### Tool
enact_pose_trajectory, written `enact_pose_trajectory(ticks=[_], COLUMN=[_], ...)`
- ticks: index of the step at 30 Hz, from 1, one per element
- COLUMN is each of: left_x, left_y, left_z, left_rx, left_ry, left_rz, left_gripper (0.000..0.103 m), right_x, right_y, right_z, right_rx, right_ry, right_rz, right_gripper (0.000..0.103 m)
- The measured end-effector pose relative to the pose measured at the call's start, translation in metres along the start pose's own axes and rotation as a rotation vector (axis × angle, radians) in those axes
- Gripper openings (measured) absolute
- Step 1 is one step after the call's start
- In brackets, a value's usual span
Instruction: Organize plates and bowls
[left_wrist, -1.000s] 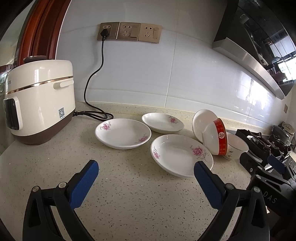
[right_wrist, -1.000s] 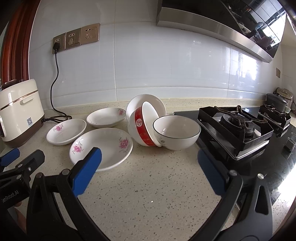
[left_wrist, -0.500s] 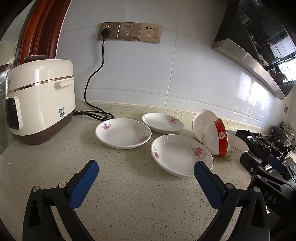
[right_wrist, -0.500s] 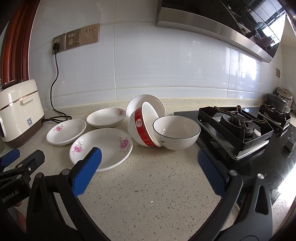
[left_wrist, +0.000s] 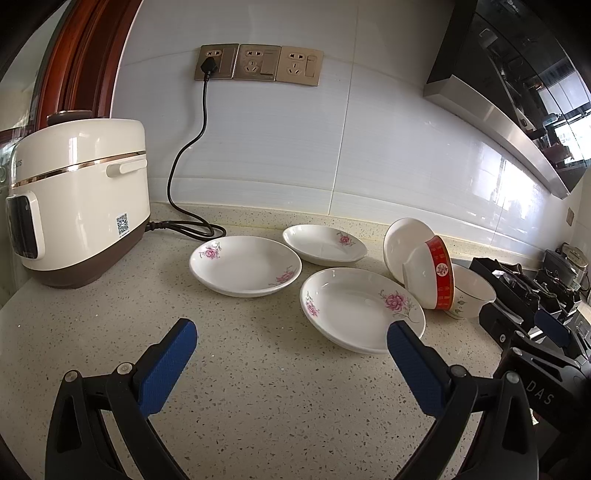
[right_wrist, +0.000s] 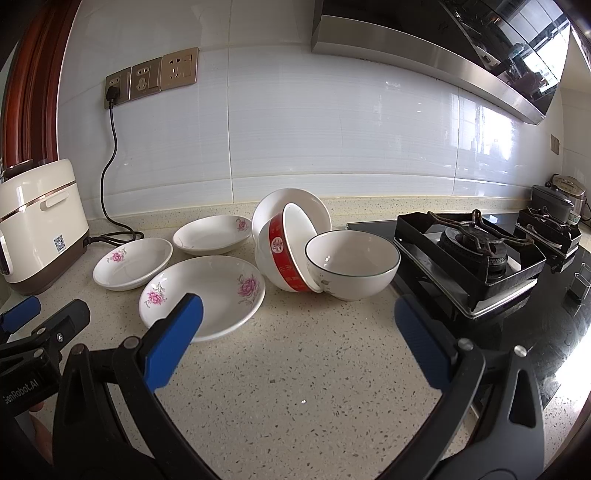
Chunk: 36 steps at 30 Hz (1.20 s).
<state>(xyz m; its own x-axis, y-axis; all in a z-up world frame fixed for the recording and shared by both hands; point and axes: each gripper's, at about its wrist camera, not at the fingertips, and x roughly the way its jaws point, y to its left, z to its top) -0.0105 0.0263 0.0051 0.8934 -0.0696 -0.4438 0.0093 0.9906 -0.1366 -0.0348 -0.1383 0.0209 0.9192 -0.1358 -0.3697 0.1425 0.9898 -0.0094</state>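
Three white floral plates lie flat on the speckled counter: a near one (left_wrist: 354, 310) (right_wrist: 207, 295), a left one (left_wrist: 243, 264) (right_wrist: 129, 262) and a far one (left_wrist: 321, 243) (right_wrist: 210, 234). To their right a red-banded bowl (left_wrist: 439, 273) (right_wrist: 284, 258) lies tipped on its side against a white bowl (left_wrist: 404, 240) (right_wrist: 291, 203), and leans on an upright green-rimmed bowl (left_wrist: 471, 291) (right_wrist: 351, 262). My left gripper (left_wrist: 291, 343) is open and empty, short of the plates. My right gripper (right_wrist: 295, 321) is open and empty, short of the bowls.
A cream rice cooker (left_wrist: 74, 206) (right_wrist: 37, 221) stands at the left, its black cord (left_wrist: 184, 155) running to wall sockets (left_wrist: 258, 62). A gas stove (right_wrist: 472, 247) with black grates sits to the right of the bowls. A range hood (right_wrist: 443, 48) hangs above.
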Motion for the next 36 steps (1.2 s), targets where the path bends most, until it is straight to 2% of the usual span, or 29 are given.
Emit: enact_pose_trajectory(ticks=[30,33,36], left_x=[0.0000,0.0003,0.0012], left_y=[0.0000,-0.0011,-0.0015], left_z=[-0.0002,0.0002,0.0004], left_rx=[0.000,0.002,0.001], left_ry=[0.000,0.003,0.008], left_rz=[0.000,-0.006,-0.007], left_gripper=[0.103,0.103,0.103], right_x=[0.0001,0.0014,0.0096], right_y=[-0.0006,-0.0014,-0.0025], right_z=[0.0003,0.0006,0.0007], right_rx=[0.003,0.009,0.018], right_ry=[-0.002,0.006,0.051], right_rz=[0.001,0.020,0.062], right_gripper=[0.103,0.103,0.103])
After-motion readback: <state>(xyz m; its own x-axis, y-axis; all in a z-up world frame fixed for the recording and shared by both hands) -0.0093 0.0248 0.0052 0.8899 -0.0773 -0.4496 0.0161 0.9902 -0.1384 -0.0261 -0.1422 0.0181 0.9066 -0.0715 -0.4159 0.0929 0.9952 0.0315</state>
